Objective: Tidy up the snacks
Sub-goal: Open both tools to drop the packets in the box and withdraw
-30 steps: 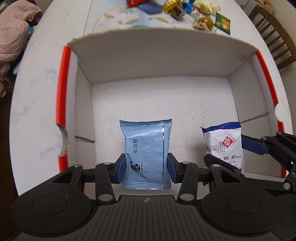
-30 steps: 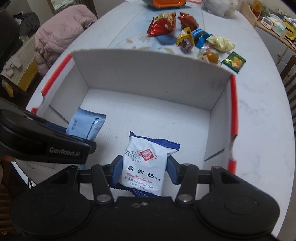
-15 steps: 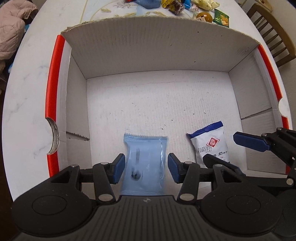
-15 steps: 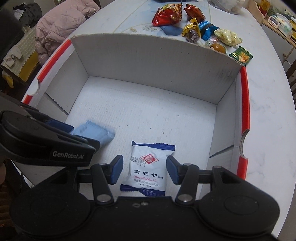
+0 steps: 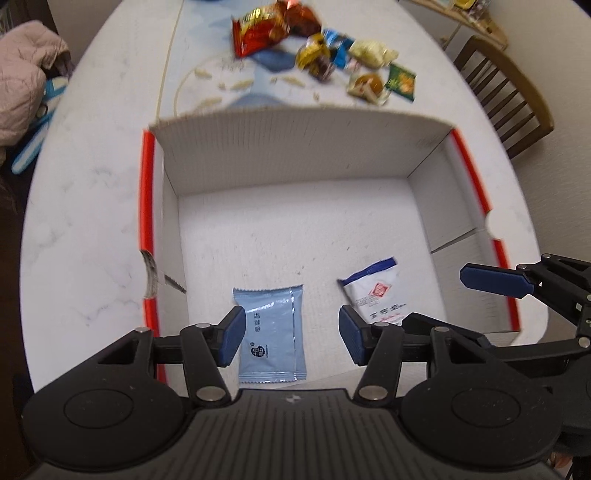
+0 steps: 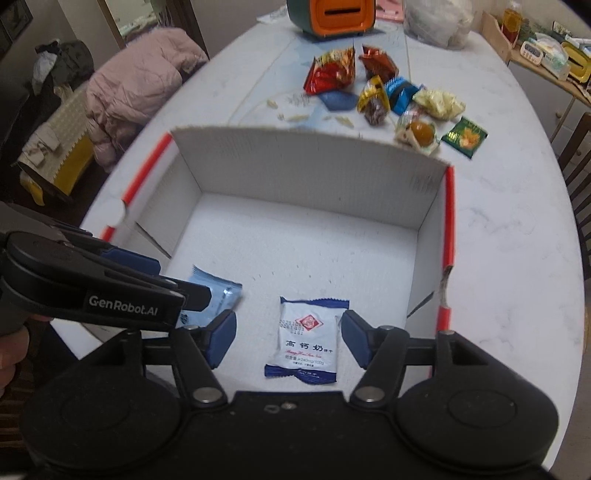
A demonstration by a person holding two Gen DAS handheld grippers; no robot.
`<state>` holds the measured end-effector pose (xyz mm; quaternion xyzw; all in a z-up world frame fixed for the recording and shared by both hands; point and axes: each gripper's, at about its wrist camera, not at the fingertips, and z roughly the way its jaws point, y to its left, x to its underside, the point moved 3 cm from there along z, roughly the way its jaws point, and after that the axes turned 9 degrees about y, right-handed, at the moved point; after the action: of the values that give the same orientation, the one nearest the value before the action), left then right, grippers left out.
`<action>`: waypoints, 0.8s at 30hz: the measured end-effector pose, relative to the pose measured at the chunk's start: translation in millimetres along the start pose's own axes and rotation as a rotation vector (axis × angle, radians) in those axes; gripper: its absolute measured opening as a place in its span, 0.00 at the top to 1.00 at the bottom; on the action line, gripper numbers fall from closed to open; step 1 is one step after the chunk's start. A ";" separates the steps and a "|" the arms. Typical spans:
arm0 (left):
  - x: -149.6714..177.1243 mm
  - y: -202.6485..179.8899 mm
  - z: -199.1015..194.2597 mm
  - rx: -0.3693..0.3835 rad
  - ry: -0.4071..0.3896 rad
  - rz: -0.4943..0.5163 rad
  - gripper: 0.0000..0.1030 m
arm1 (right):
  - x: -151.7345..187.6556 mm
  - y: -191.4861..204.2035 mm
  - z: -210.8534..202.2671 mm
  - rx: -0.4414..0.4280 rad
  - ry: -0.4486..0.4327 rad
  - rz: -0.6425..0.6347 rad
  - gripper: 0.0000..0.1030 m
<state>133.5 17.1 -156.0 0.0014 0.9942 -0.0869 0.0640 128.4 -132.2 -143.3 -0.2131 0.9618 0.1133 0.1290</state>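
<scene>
A white cardboard box (image 5: 295,155) with red rims stands on the table. A light blue snack packet (image 5: 271,334) lies flat on the box floor, free between the fingers of my open left gripper (image 5: 291,341). A white and blue milk snack packet (image 6: 308,341) lies flat beside it, also in the left wrist view (image 5: 376,293), below my open right gripper (image 6: 288,343). The blue packet also shows in the right wrist view (image 6: 218,293), partly hidden by the left gripper. Both grippers hover above the box's near edge.
Several loose snack packets (image 6: 384,96) lie on the white table (image 6: 517,221) beyond the box, among them a red bag (image 5: 258,31) and a green packet (image 6: 464,136). An orange and green container (image 6: 332,14) stands at the far end. A wooden chair (image 5: 509,99) stands at the right.
Both grippers opened and let go of their packets, which dropped flat onto the box floor. Both grippers have since lifted and drawn back from the box.
</scene>
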 end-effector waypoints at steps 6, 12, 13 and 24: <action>-0.7 -4.1 -32.6 -0.003 -0.077 0.029 0.47 | -4.1 -1.0 -33.8 -0.004 -0.069 0.011 0.38; -8.9 -8.2 -70.7 -0.039 -0.180 0.044 0.42 | -13.6 -6.6 -65.0 -0.003 -0.138 0.014 0.28; -11.1 -8.9 -77.0 -0.041 -0.196 0.046 0.40 | -15.9 -7.7 -69.6 -0.003 -0.149 0.014 0.27; -48.0 -16.3 -128.3 -0.067 -0.293 0.070 0.30 | -51.2 -33.0 -105.8 0.012 -0.237 0.025 0.04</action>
<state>164.6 23.6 -21.7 0.0212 0.9758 -0.0507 0.2116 166.6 -170.8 -33.9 -0.1856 0.9430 0.1336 0.2418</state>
